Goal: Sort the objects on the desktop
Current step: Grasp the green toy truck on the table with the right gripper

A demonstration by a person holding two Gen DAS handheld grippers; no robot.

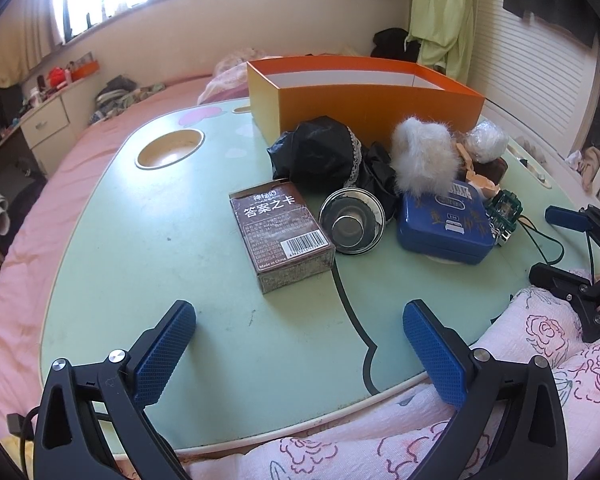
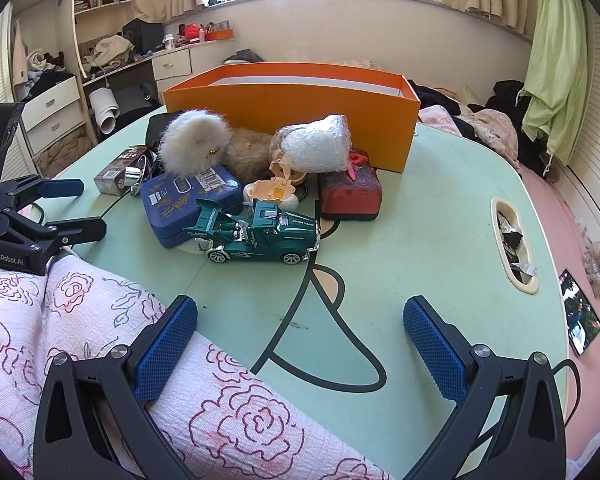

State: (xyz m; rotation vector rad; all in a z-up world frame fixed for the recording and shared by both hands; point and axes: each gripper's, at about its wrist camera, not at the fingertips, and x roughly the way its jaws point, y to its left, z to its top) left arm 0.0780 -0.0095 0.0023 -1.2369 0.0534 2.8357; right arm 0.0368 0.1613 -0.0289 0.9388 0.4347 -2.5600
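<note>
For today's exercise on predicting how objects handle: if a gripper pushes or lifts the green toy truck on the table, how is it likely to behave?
The green toy truck stands on four wheels, so a push along its length would probably roll it away. Its body looks hard and glossy, so it should stay stiff but may slip between the pads. The raised rear wing and small chrome parts look thin, perhaps fragile if squeezed there.

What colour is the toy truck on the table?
Dark green, with chrome trim and white lettering. The toy truck shows best in the right wrist view.
</note>
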